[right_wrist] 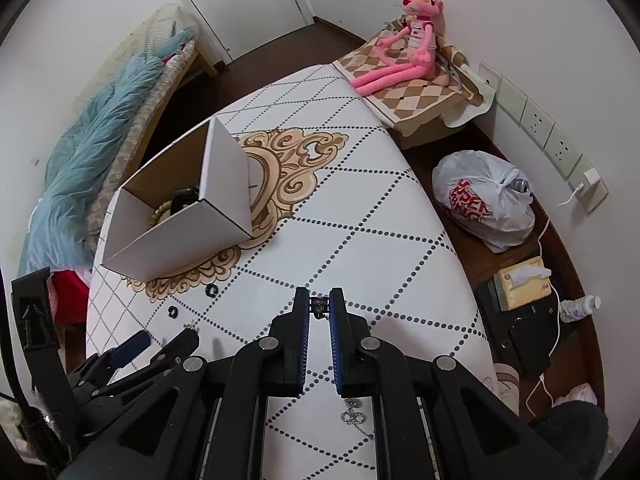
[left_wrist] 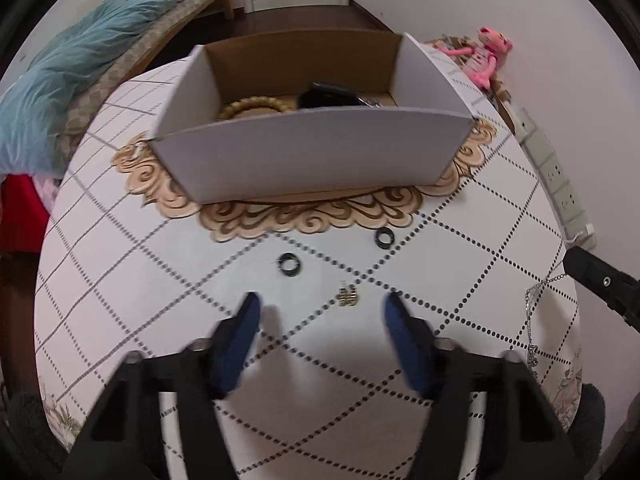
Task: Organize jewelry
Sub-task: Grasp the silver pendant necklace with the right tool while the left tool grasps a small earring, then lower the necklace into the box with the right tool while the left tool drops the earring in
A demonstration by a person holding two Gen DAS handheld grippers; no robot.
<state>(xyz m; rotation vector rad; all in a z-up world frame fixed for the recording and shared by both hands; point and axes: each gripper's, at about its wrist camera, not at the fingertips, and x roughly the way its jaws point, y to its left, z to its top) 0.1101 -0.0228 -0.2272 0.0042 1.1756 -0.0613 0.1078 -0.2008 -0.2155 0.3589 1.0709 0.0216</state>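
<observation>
Red "SUPER" print on white plastic bag

1. Your view of the cardboard box interior is partly blocked by its front wall; the beaded bracelet shows partially.
2. The small gold item is too small for you to identify.
3. The silver chain is partly hidden beneath your right gripper.

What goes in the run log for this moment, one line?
left hand-held gripper open above gold earring | right hand-held gripper shut on silver necklace | two black rings on table | box holds jewelry
</observation>
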